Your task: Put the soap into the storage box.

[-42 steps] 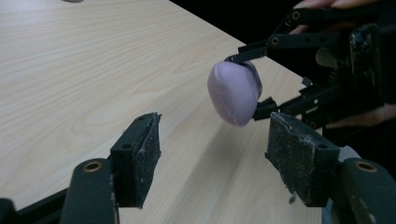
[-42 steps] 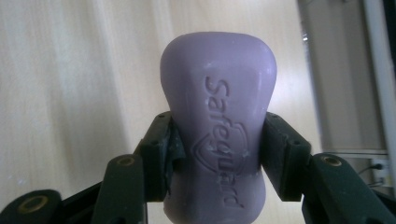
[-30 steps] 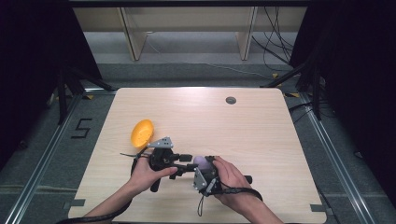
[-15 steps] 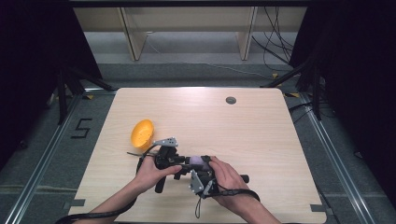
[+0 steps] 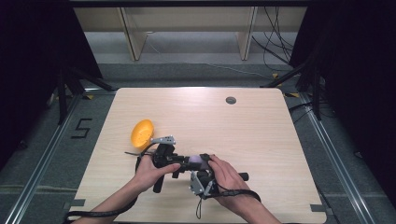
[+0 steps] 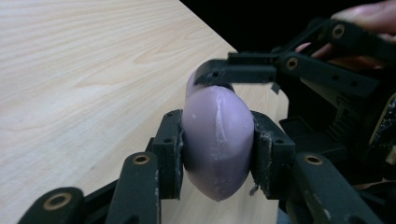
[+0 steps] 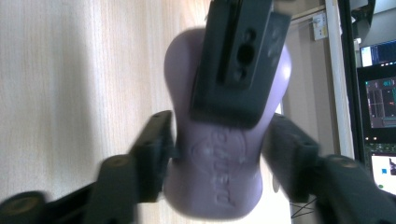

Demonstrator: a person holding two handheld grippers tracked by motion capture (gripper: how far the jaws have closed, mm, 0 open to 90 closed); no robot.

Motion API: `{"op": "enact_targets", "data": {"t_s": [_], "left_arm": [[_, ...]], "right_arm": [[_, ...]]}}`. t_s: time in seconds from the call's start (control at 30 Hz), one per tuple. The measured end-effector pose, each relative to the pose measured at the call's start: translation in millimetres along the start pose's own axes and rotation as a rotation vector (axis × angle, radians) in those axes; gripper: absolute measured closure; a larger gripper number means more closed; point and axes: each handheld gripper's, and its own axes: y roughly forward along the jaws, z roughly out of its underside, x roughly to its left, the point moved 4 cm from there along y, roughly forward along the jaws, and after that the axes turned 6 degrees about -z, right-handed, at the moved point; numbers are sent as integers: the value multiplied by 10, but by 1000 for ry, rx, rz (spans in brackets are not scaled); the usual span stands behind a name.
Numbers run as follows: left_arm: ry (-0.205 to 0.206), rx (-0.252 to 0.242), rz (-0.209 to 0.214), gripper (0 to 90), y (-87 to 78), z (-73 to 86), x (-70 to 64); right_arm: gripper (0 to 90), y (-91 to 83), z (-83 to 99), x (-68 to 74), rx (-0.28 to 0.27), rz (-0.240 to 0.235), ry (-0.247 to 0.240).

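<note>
Left gripper view shows the left gripper (image 6: 218, 154) with its fingers (image 6: 168, 156) pressed on both sides of a purple soap bar (image 6: 217, 140), held above the tabletop (image 6: 84, 79). Right gripper view shows the right gripper (image 7: 219, 154) with its fingers bracketing the same bar; the left one seems to touch, the right is blurred, so full closure is unclear. In the high view an orange bowl (image 5: 142, 132) sits just beyond the left hand (image 5: 152, 170). Soap is slick: if one grip loosens before the other is firm, the bar could slip and drop.
</note>
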Motion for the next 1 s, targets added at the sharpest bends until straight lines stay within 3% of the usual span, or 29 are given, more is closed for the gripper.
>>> {"op": "enact_targets", "data": {"t_s": [0.03, 0.1, 0.17, 0.2, 0.23, 0.27, 0.33, 0.37, 0.4, 0.43, 0.47, 0.5, 0.53, 0.57, 0.63, 0.67, 0.7, 0.73, 0.77, 0.83, 0.87, 0.9, 0.93, 0.97, 1.0], "left_arm": [[1, -4, -13, 586, -13, -7, 10], [12, -21, -48, 587, -70, -15, 53], [33, -22, -58, 587, -99, -16, 67], [53, -38, -96, 586, -165, -18, 76], [53, -38, -96, 587, -165, -18, 76], [71, -42, -122, 587, -208, -20, 82], [121, -64, -175, 587, -355, -26, 84], [143, -64, -201, 587, -419, -27, 95], [143, -64, -201, 587, -419, -27, 95], [147, -76, -219, 587, -477, -28, 103], [171, -93, -262, 587, -610, -33, 133], [171, -93, -262, 587, -610, -33, 133], [181, -115, -320, 587, -764, -45, 184], [182, -129, -359, 587, -844, -52, 218], [174, -159, -437, 587, -996, -68, 295], [174, -159, -437, 587, -996, -68, 295], [171, -175, -480, 587, -1067, -73, 332], [156, -207, -562, 587, -1185, -80, 399], [156, -207, -562, 587, -1185, -80, 399], [141, -256, -666, 587, -1287, -92, 478], [141, -256, -666, 587, -1287, -92, 478], [154, -275, -751, 587, -1297, -101, 519], [154, -275, -751, 587, -1297, -101, 519], [142, -290, -801, 587, -1267, -112, 560], [142, -290, -801, 587, -1267, -112, 560]], "right_arm": [[326, 6, 21, -18, -3, -11, -24], [290, -13, 103, 24, 34, -14, 45], [291, -51, 172, -8, 40, 1, 38], [290, -82, 212, -3, 52, 4, 69], [284, -101, 257, -15, 54, 14, 78], [284, -101, 257, -15, 54, 14, 78], [277, -150, 442, 4, 85, 2, 140], [277, -172, 522, -3, 109, 1, 130], [278, -191, 591, 14, 125, -10, 151], [288, -213, 652, 75, 143, -31, 240], [295, -229, 705, 110, 142, -35, 292], [295, -229, 705, 110, 142, -35, 292], [295, -277, 838, 128, 152, -24, 297], [295, -293, 861, 160, 156, -26, 344], [298, -321, 941, 180, 159, -14, 371], [305, -339, 973, 192, 159, -14, 385], [306, -356, 997, 184, 159, -8, 381], [306, -367, 1017, 183, 164, -8, 386], [306, -367, 1017, 183, 164, -8, 386], [305, -369, 1037, 185, 170, -11, 410], [305, -369, 1037, 185, 170, -11, 410], [305, -358, 1026, 188, 166, -22, 413], [305, -358, 1026, 188, 166, -22, 413], [305, -343, 1018, 183, 163, -24, 423], [305, -343, 1018, 183, 163, -24, 423]]}}
